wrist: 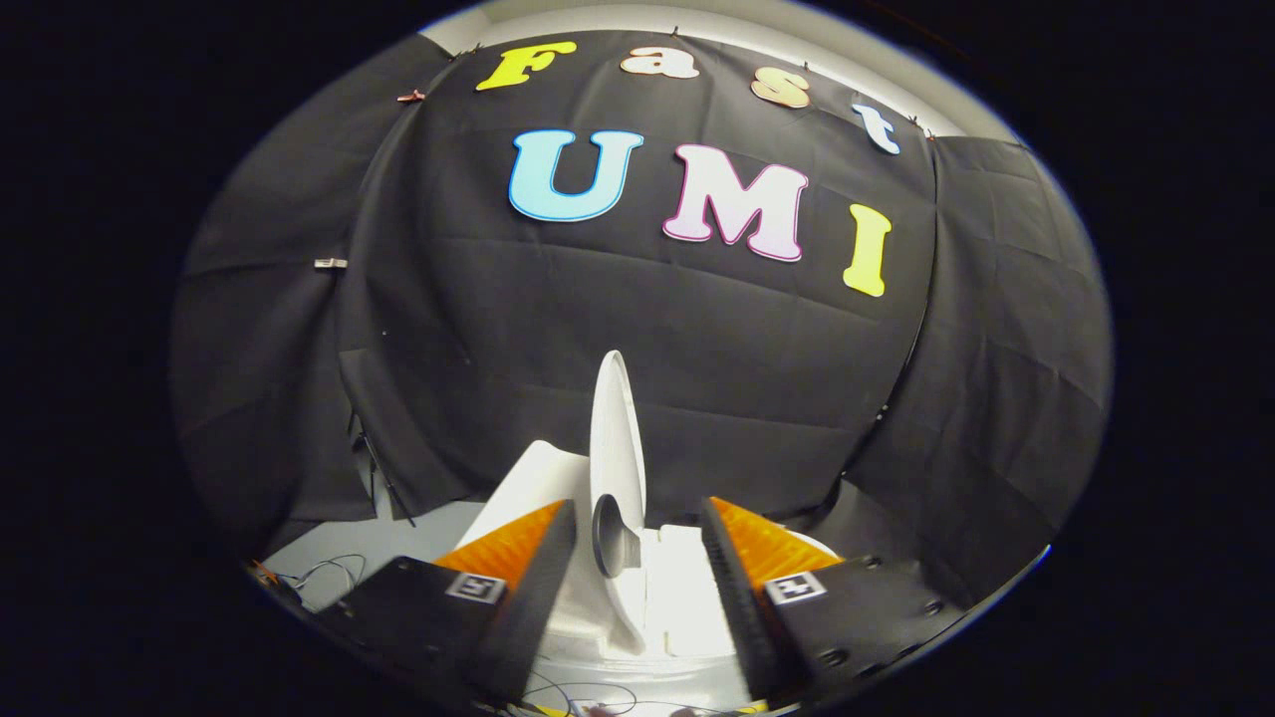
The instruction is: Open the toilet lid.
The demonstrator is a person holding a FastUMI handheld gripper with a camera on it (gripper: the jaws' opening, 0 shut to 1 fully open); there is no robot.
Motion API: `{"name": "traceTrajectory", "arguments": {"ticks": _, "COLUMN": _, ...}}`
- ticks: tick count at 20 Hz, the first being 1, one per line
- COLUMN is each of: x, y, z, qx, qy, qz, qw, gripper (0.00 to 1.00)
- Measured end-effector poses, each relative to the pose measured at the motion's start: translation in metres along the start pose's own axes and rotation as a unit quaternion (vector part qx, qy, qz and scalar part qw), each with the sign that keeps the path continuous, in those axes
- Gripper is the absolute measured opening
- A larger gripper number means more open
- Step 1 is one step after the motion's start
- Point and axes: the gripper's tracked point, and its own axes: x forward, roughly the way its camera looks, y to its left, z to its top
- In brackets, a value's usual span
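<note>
The white toilet lid [616, 448] stands raised, nearly upright, seen edge-on and rising between and beyond my two fingers. My gripper [637, 558] is open, its fingers on either side of the lid's lower part with a gap to each. Below the lid lies the white toilet body [677, 597], with the white tank [528, 478] just behind the left finger. A dark round piece [610, 538] sits low on the lid's side.
Black cloth walls close in behind and to both sides of the toilet. A patch of pale floor with thin cables [334, 568] lies to the left of the left finger. More cables [578, 692] trail below the toilet, near the fingers' bases.
</note>
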Motion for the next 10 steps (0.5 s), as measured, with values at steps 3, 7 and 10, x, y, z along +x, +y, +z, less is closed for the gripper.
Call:
{"name": "traceTrajectory", "arguments": {"ticks": 3, "x": -0.009, "y": -0.002, "z": 0.005, "qx": 0.017, "qy": -0.001, "qz": 0.013, "qw": 1.000, "gripper": 0.99}}
{"name": "traceTrajectory", "arguments": {"ticks": 7, "x": -0.025, "y": -0.007, "z": 0.021, "qx": 0.024, "qy": -0.011, "qz": 0.030, "qw": 0.999, "gripper": 0.99}}
{"name": "traceTrajectory", "arguments": {"ticks": 10, "x": -0.041, "y": -0.015, "z": 0.038, "qx": 0.030, "qy": -0.026, "qz": 0.042, "qw": 0.998, "gripper": 0.99}}
